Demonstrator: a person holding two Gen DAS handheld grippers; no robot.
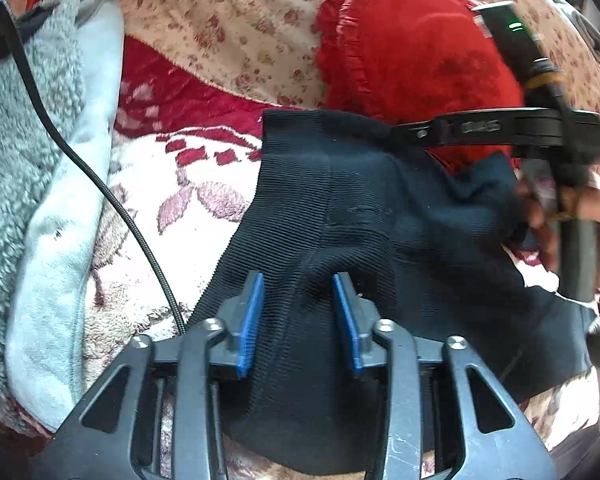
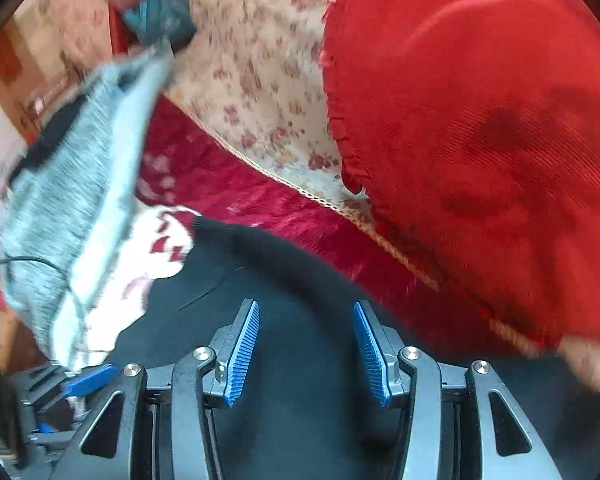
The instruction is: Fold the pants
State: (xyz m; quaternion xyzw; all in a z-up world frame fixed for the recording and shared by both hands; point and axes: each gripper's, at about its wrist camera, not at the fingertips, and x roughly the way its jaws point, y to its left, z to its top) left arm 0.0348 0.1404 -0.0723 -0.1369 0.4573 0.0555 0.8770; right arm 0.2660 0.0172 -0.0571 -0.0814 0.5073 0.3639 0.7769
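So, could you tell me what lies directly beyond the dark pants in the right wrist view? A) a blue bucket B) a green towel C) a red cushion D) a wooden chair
C: beyond the pants lies a red cushion, resting on a floral sheet.

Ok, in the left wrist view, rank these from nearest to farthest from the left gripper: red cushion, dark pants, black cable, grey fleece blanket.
1. Dark pants: bunched between the open jaws of the left gripper.
2. Black cable: just left of the gripper, trailing up and away.
3. Grey fleece blanket: far left edge.
4. Red cushion: upper right, beyond the pants.
The blanket and the cushion are too close to call.
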